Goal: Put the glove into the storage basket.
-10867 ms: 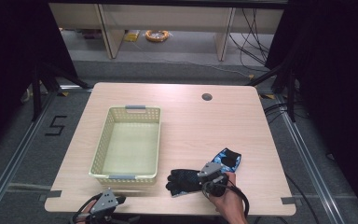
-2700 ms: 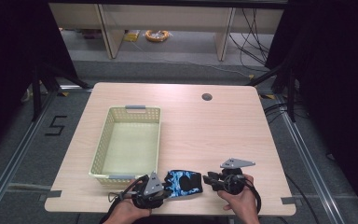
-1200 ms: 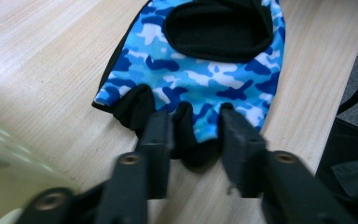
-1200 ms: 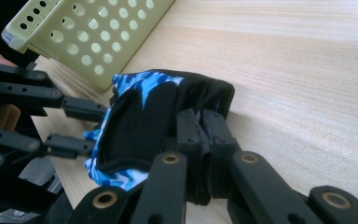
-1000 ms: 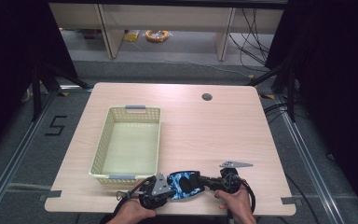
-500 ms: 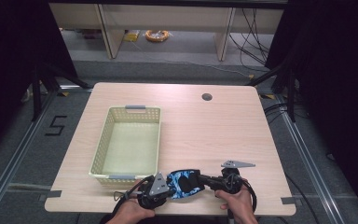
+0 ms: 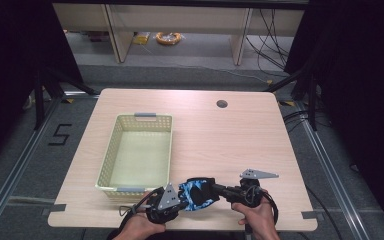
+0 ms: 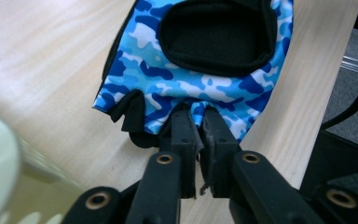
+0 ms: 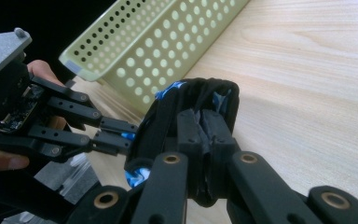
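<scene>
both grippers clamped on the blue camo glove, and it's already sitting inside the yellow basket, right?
Not inside the basket. The high view shows the blue camo glove held over the table's front edge, beside the yellow basket, which has nothing in it. The left gripper and right gripper are both clamped on it, as you said.

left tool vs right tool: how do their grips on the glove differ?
The left tool pinches the blue camouflage fabric glove at its patterned finger-end edge; the right tool clamps its bunched black edge. The left tool bears an upright grey plate, the right a flat one. Both are shut on the glove.
</scene>
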Available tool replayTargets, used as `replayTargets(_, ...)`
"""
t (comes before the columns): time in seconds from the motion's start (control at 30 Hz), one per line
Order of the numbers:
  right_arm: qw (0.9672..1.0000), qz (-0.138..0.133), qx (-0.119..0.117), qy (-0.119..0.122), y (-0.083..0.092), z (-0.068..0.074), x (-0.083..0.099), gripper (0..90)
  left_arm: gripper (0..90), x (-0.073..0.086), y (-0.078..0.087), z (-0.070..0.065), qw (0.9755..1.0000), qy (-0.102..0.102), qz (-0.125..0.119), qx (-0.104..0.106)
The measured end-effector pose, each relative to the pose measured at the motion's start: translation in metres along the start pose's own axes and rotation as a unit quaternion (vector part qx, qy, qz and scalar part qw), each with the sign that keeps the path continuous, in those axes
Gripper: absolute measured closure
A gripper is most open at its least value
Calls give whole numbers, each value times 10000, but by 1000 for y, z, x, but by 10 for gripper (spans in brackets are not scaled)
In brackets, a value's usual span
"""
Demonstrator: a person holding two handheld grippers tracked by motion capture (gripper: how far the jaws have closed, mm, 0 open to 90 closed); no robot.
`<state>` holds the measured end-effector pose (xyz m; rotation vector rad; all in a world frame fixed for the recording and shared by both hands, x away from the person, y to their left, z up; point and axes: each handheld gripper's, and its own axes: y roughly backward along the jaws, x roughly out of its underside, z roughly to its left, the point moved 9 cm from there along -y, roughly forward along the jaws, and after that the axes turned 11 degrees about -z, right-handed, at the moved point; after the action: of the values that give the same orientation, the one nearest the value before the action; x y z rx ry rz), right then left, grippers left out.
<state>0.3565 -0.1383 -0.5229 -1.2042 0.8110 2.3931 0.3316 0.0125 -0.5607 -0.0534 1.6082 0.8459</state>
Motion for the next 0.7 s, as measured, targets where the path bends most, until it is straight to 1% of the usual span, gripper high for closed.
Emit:
replayTargets(0.03, 9999, 34, -19, -112, -1, 1, 2, 876, 809, 3, -1, 0, 10000, -1, 73, 1)
replayTargets(0.07, 9999, 66, 10, -136, -2, 0, 4, 875, 799, 4, -3, 1, 9999, -74, 100, 24)
replayTargets(0.1, 9999, 56, -52, -84, -4, -2, 5, 875, 779, 6, -6, 0, 9999, 112, 97, 7)
replayTargets(0.13, 9999, 77, -28, -109, -4, -4, 7, 876, 767, 8, -6, 0, 9999, 66, 150, 30)
replayTargets(0.17, 9999, 81, 53, -70, -5, -6, 7, 876, 759, 9, -7, 0, 9998, 77, 169, 66)
replayTargets(0.2, 9997, 138, 30, -222, -4, -5, 8, 875, 726, 9, -6, 3, 9997, -99, 219, 33)
replayTargets(0.23, 9997, 138, 30, -222, -4, -5, 8, 875, 726, 9, -6, 3, 9998, -53, 200, 15)
replayTargets(0.27, 9999, 126, 78, -55, -5, -10, 8, 876, 712, 9, -6, 4, 9997, -110, 238, 17)
replayTargets(0.3, 9998, 136, 52, -102, -5, -10, 9, 876, 703, 9, -6, 4, 9997, -86, 214, 14)
replayTargets(0.33, 9998, 130, 43, -116, -6, -13, 10, 875, 677, 11, -8, 5, 9995, -131, 270, -44)
replayTargets(0.37, 9998, 158, 83, -121, -6, -14, 11, 875, 666, 13, -8, 5, 9993, -168, 339, -13)
replayTargets(0.4, 9998, 158, 83, -121, -6, -14, 11, 875, 656, 13, -8, 5, 9993, -168, 339, -13)
replayTargets(0.43, 9999, 133, 24, -102, -6, -13, 11, 875, 656, 13, -9, 4, 9995, -85, 314, -4)
replayTargets(0.47, 9998, 144, 6, -158, -6, -12, 11, 875, 646, 12, -10, 4, 9995, -69, 309, -13)
replayTargets(0.5, 9997, 163, 3, -201, -5, -11, 11, 875, 633, 12, -10, 4, 9994, -111, 322, -25)
replayTargets(0.53, 9997, 180, 53, -121, -5, -14, 11, 875, 628, 13, -10, 6, 9989, -261, 379, -33)
replayTargets(0.57, 9997, 159, 73, -143, -6, -15, 11, 875, 636, 13, -10, 3, 9991, -215, 364, 53)
replayTargets(0.6, 9996, 163, -10, -217, -6, -15, 12, 875, 660, 12, -9, 3, 9990, -289, 350, 37)
replayTargets(0.63, 9995, 175, -46, -271, -6, -14, 12, 875, 698, 12, -10, 1, 9989, -253, 372, 107)
replayTargets(0.67, 9994, 187, -50, -271, -6, -14, 13, 875, 779, 12, -11, 2, 9986, -330, 401, 119)
replayTargets(0.7, 9994, 187, -50, -271, -6, -14, 13, 875, 779, 11, -12, -1, 9989, -198, 396, 140)
